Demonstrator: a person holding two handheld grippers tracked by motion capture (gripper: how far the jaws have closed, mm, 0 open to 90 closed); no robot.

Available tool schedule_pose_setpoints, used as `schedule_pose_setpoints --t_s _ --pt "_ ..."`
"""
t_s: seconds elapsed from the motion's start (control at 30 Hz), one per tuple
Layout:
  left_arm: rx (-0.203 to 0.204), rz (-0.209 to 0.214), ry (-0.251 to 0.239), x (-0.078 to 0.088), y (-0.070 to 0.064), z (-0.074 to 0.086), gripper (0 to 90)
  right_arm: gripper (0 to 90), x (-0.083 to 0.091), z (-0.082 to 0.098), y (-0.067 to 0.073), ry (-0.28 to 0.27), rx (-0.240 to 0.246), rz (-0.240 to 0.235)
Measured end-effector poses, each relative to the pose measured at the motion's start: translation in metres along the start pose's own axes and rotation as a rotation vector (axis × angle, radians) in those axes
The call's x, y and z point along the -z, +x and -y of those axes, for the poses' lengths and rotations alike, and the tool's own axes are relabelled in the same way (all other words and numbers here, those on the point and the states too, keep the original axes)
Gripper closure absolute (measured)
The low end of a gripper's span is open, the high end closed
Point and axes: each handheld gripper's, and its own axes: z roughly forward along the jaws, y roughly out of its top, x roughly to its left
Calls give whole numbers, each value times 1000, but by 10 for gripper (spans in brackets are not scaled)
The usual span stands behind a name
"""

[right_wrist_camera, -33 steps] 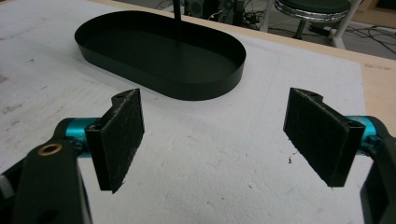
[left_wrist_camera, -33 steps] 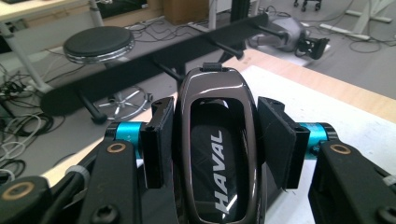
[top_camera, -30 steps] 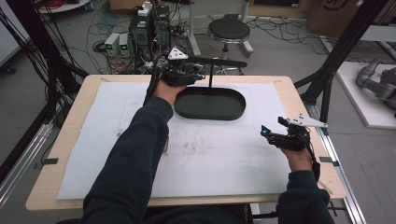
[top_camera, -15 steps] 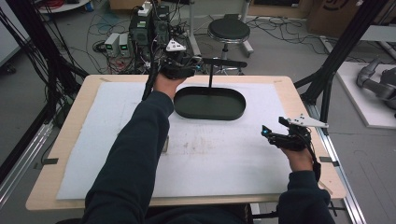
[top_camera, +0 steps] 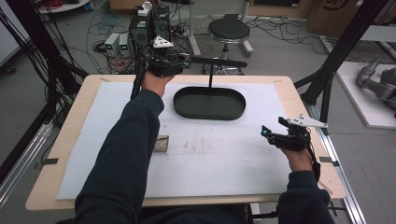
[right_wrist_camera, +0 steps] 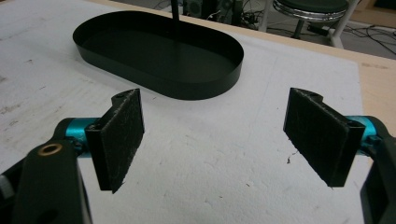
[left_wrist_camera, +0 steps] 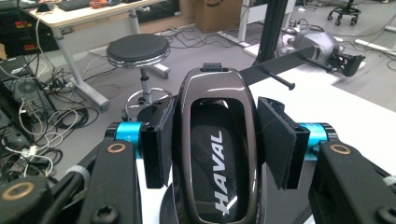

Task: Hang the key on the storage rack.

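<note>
Your left claw [left_wrist_camera: 212, 154] is clamped on the HAVAL key fob [left_wrist_camera: 215, 144]: pads squeeze its two long sides, the looped end pointing away from you. That side grip leaves the loop free, which looks like the point: it faces the crossbar [top_camera: 219, 61] of the black stand.

In the high view the left claw [top_camera: 184, 64] sits past the far edge of the tabletop [top_camera: 308, 114], left of centre, level with the crossbar and just beside its left tip. I'd judge you're lining the loop up to thread it onto that bar. Whether fob and bar touch I can't tell.

The bar stands on a thin post rising from the far rim of the oval tray [top_camera: 210, 103], which lies on the white mat [top_camera: 233, 158] towards the far edge, centre.

Your right claw [right_wrist_camera: 215, 135] is wide open, nothing between the pads, parked low over the mat near the right edge [top_camera: 273, 134], pointing at the tray. Reads as standby, clear of the left arm's path.

A small dark patch [top_camera: 161, 143] lies on the mat beside your left sleeve, unused.
</note>
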Motion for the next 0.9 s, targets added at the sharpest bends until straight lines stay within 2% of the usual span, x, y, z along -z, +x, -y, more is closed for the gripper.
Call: schedule_pose_setpoints --t_s 0.3,0.57,0.6,0.73,0.83,0.9 --pt "7 -33 15 -6 6 4 485 208 0 0 0 -1 1 1" --pt "27 -74 1 -11 10 6 485 208 0 0 -1 -2 -2 1" --pt "32 -88 8 -12 11 7 485 207 0 1 -1 -2 -2 1" --pt "37 -104 24 -15 13 12 484 208 0 1 -1 -1 0 0" --pt "59 -126 33 -16 17 18 484 208 0 1 -2 0 0 1" --pt "84 -146 60 -17 23 27 484 207 0 1 -1 0 -2 1"
